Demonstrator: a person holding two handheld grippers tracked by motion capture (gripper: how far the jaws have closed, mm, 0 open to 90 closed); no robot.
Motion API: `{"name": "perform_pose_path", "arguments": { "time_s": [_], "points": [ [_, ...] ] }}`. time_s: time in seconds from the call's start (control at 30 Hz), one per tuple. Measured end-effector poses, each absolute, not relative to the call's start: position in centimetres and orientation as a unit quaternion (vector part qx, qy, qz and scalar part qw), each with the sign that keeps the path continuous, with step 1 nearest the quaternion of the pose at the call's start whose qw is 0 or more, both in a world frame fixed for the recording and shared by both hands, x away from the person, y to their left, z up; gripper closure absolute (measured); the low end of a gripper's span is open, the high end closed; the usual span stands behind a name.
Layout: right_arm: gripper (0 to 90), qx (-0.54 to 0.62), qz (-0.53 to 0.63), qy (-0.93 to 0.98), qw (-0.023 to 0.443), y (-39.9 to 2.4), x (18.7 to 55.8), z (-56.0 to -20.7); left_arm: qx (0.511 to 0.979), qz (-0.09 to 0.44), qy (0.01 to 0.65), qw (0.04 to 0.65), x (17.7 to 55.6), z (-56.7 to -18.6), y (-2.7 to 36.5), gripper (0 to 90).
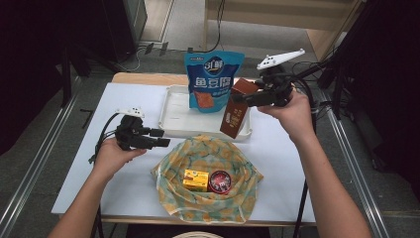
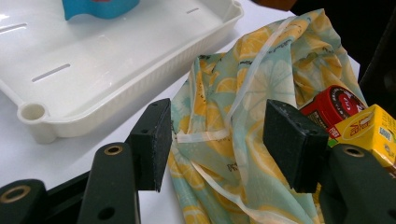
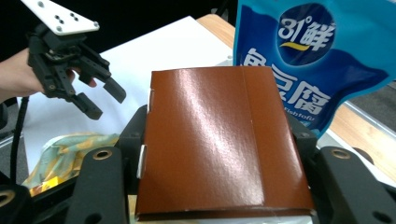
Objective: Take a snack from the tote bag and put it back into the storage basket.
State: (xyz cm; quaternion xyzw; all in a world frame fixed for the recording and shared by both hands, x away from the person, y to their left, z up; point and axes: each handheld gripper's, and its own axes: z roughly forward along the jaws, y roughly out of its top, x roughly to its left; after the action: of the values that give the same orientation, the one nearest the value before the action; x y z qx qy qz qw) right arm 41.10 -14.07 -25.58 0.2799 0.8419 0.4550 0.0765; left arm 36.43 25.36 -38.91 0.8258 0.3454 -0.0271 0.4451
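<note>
My right gripper (image 1: 240, 98) is shut on a tall brown carton (image 1: 236, 110), holding it by its top above the right end of the white tray (image 1: 173, 115). Seen from the right gripper view, the carton's brown top (image 3: 219, 140) sits between the jaws. A blue snack pouch (image 1: 213, 82) stands upright in the tray, just left of the carton. My left gripper (image 1: 165, 138) is open with nothing in it, over the table left of a lemon-print cloth bag (image 1: 198, 153). Its pads (image 2: 152, 142) frame the bag's edge (image 2: 243, 121).
Inside the open bag lie a yellow box (image 1: 195, 179) and a round red tin (image 1: 220, 181). The white table (image 1: 124, 104) ends close behind the tray; metal rails run along both sides. Cables trail from each gripper.
</note>
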Motion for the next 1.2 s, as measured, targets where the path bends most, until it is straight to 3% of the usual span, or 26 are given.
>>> {"name": "perform_pose_path", "arguments": {
  "time_s": [0.7,1.2],
  "points": [
    [44.1,0.287,0.431,0.851,0.082,-9.0,46.2,-28.5,0.826,-0.024,0.346,0.445,35.9,-39.0,25.7,42.8],
    [44.1,0.292,0.431,0.85,0.075,-6.3,47.8,-30.6,0.824,-0.028,0.344,0.448,35.9,-39.1,25.9,42.9]
  ]
}}
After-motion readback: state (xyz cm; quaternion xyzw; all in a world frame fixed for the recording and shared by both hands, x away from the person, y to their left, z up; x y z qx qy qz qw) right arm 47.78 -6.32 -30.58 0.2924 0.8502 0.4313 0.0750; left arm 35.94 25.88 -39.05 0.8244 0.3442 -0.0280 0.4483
